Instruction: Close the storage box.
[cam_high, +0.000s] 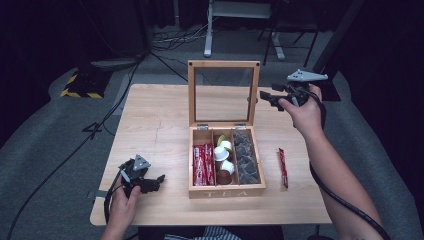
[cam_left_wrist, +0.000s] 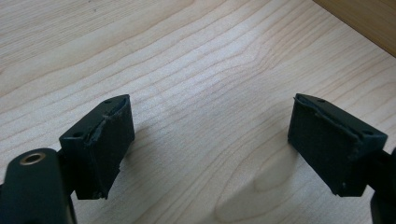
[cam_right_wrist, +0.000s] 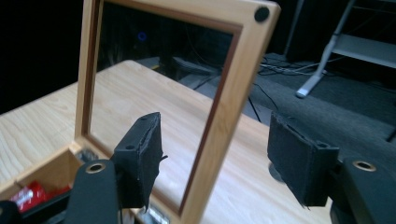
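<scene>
- Lid (cam_right_wrist: 219, 107) of the wooden tea box (cam_high: 226, 192) stands upright, its frame edge between the spread jaws of the right gripper (cam_right_wrist: 215, 158), which do not press on it.
- Right gripper (cam_high: 266, 98) is held beside the lid's right edge in the high view.
- Left gripper (cam_left_wrist: 210, 140) rests spread over bare table (cam_left_wrist: 196, 56), nothing between its jaws; the box lies just to its right.
- Red packets (cam_high: 203, 165), white pods (cam_high: 221, 154) and dark bags (cam_high: 247, 157) fill the box.
- Red stick (cam_high: 283, 167) lies right of the box, nearer the person than the right gripper.
</scene>
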